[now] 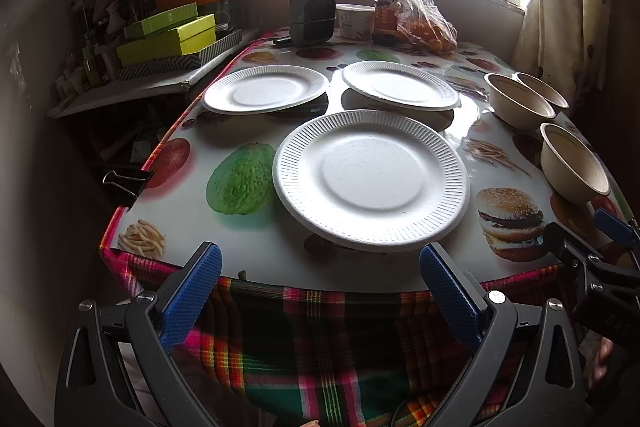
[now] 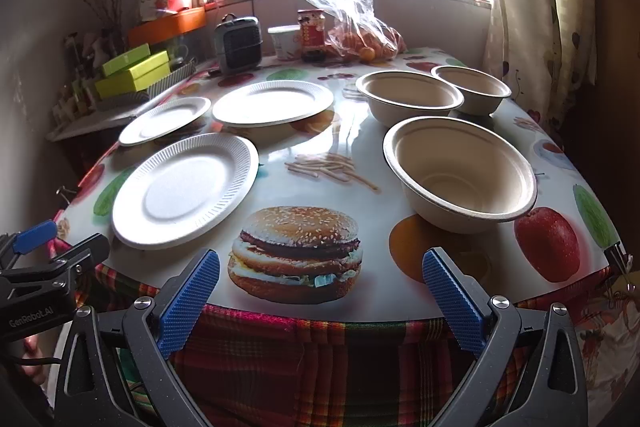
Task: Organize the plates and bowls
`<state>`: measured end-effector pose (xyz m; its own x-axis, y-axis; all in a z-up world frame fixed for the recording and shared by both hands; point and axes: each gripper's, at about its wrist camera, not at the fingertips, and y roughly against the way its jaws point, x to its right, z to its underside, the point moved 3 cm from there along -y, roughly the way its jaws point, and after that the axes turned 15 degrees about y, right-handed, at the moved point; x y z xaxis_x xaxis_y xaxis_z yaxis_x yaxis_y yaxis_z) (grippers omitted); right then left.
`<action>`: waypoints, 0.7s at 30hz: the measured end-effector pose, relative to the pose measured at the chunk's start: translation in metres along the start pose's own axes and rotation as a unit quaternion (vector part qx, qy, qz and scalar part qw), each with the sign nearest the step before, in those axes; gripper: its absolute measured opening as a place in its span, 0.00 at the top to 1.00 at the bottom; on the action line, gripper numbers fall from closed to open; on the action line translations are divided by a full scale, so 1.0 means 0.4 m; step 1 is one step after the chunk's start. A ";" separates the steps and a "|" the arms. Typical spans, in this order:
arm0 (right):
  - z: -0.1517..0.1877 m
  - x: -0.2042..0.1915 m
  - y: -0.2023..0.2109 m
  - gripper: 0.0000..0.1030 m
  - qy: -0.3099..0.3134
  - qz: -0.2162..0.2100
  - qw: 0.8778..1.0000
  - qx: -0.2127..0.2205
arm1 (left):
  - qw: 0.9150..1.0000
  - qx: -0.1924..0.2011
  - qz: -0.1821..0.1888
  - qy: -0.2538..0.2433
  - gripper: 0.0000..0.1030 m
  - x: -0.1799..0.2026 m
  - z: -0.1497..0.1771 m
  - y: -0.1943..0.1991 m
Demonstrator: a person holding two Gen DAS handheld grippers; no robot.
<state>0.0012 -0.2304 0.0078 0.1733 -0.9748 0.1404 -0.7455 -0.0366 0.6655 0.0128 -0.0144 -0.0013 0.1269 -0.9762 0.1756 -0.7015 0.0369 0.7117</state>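
Three white paper plates lie apart on the table: a near one (image 1: 370, 181) (image 2: 184, 189), a far left one (image 1: 266, 89) (image 2: 165, 121) and a far right one (image 1: 400, 85) (image 2: 272, 103). Three beige bowls stand on the right: a near one (image 1: 574, 163) (image 2: 460, 171) and two behind it (image 2: 408, 97) (image 2: 472, 89). My left gripper (image 1: 320, 267) is open and empty, just short of the table's front edge before the near plate. My right gripper (image 2: 320, 271) is open and empty at the front edge, over the burger print.
The table (image 2: 320, 163) has a glossy food-print cover with a plaid cloth hanging below. A small heater (image 1: 312, 15), a cup, a jar (image 2: 314, 35) and a bag of oranges (image 2: 364, 39) stand at the back. Green boxes (image 1: 168, 35) sit on a side shelf at left.
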 end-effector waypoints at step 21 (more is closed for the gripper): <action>0.000 0.001 0.004 0.00 -0.002 0.001 1.000 0.000 | 1.000 -0.002 0.001 -0.001 0.03 0.003 -0.002 -0.004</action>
<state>0.0001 -0.2310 0.0092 0.1699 -0.9756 0.1389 -0.7451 -0.0349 0.6660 0.0145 -0.0154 -0.0018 0.1248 -0.9765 0.1757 -0.6990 0.0392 0.7141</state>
